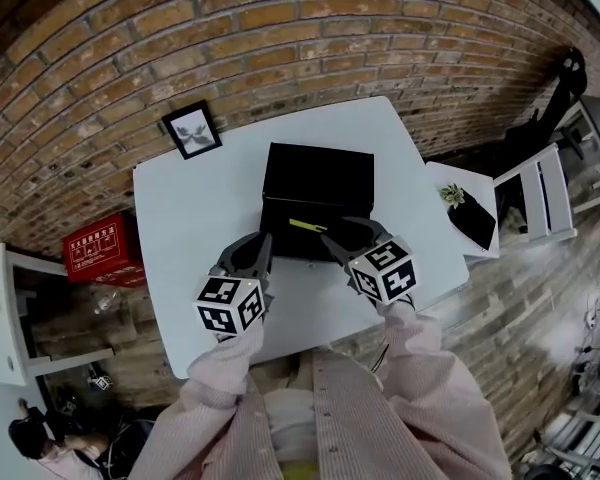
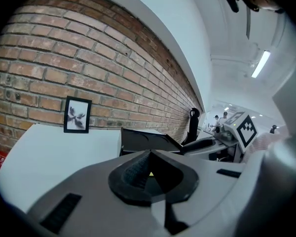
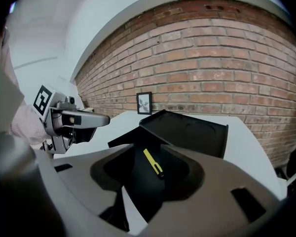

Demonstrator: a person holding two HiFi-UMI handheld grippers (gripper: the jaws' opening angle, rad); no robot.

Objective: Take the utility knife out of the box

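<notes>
Overhead, a white table stands against a brick wall, with a black box near its far middle. The lid is open and leans back toward the wall. The utility knife, yellow with a dark tip, lies slantwise on the black floor of the box, toward the front edge and nearer the person. Neither tool touches it. The left gripper sits low at the box's front left corner. In its own view the ridged pads run up to a single point, tips together with nothing pinched, and only a sliver of yellow shows past them. The right gripper hangs at the front right of the box. Its jaws stand apart, and the knife shows in the gap beyond them, not yet between them. Both marker cubes face up toward the head camera, with pink sleeves trailing back from them. A small framed picture leans against the wall at the table's far left corner. A red crate sits on the floor to the left of the table.
</notes>
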